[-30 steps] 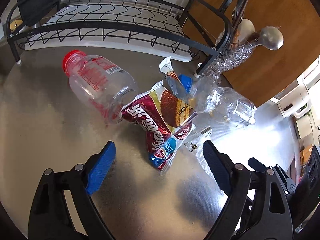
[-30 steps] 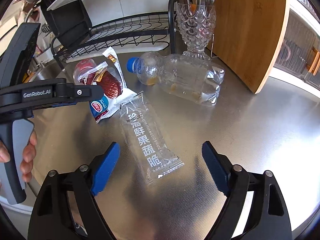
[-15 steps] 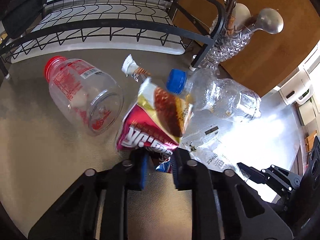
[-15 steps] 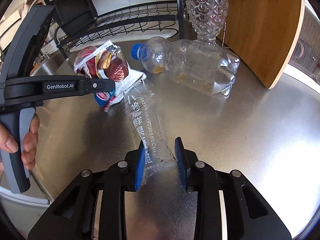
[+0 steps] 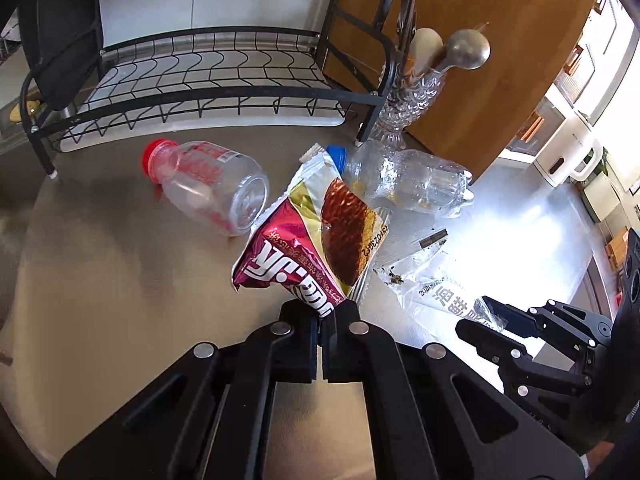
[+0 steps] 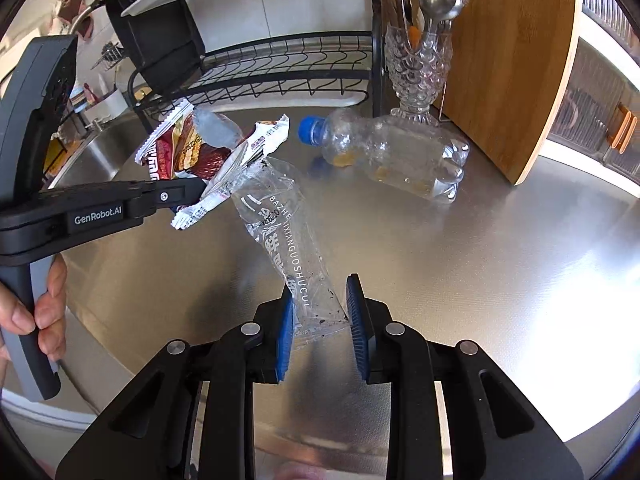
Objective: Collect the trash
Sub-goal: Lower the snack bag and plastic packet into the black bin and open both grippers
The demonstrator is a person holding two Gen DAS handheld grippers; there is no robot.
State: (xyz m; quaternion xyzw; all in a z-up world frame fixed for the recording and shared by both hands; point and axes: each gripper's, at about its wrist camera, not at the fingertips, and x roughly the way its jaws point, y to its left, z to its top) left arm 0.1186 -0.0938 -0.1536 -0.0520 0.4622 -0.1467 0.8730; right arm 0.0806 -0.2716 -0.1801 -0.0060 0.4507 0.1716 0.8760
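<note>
While left gripper [image 5: 321, 314] pinches wrapper [image 5: 308, 240] — lifted

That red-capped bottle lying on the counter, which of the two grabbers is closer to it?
Left. The left gripper, clamping the red snack bag, sits just right of the red-capped bottle. The right gripper is farther right, holding the clear wrapper.

The left gripper [image 5: 321, 322] is clamped tight, fingers nearly meeting, while the right gripper [image 6: 320, 316], just beside it, stands with jaws narrowly parted
</note>
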